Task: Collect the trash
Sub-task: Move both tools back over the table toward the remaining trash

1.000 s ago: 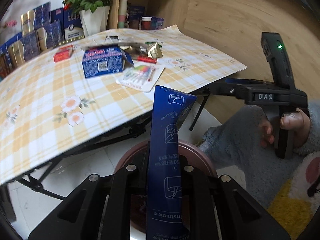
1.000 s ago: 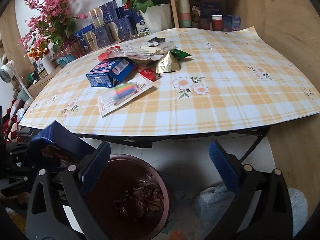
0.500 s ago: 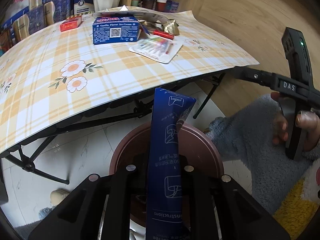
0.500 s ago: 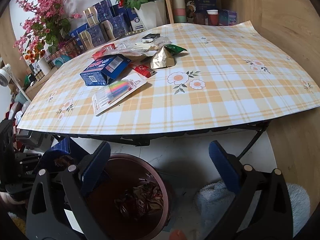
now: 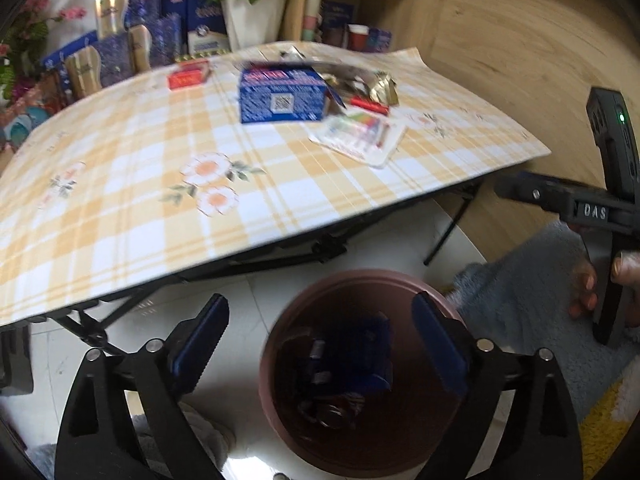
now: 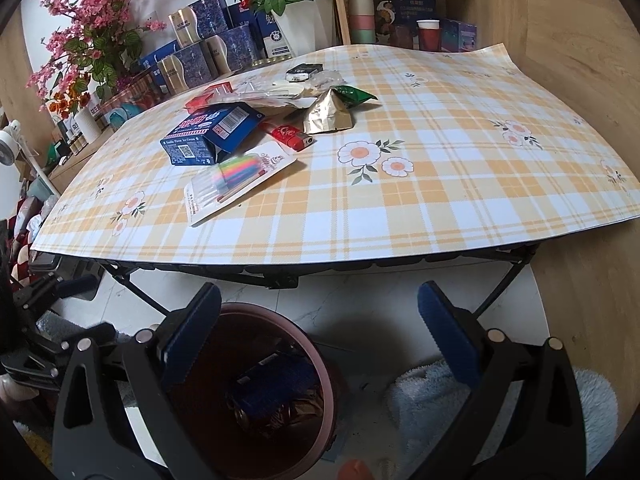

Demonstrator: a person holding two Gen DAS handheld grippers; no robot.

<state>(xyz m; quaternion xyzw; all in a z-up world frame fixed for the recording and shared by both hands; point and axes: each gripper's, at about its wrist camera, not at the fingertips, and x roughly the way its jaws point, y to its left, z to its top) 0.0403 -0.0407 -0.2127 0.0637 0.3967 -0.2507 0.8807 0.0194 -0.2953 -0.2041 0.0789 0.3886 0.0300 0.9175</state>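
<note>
My left gripper (image 5: 320, 332) is open and empty, above the brown trash bin (image 5: 276, 412). A dark blue carton (image 5: 352, 356) lies inside the bin on other wrappers; it also shows in the right wrist view (image 6: 276, 380). My right gripper (image 6: 318, 320) is open and empty, over the floor beside the bin (image 6: 326, 392). On the table lie a blue ice-cream box (image 6: 208, 132), a candle pack (image 6: 236, 178), a red lighter (image 6: 292, 138), a gold wrapper (image 6: 328, 116) and a green wrapper (image 6: 354, 95).
The folding table with the plaid cloth (image 6: 440, 184) stands ahead, its black legs (image 6: 500, 284) below. Flower pots, tins and boxes (image 6: 208, 48) line the back. A fluffy rug (image 6: 420, 400) lies on the floor right of the bin. A wooden wall (image 6: 580, 60) is on the right.
My left gripper opened and let go of the dark blue carton, which dropped into the bin. The left view tilted up toward the table. The right gripper stayed open.
</note>
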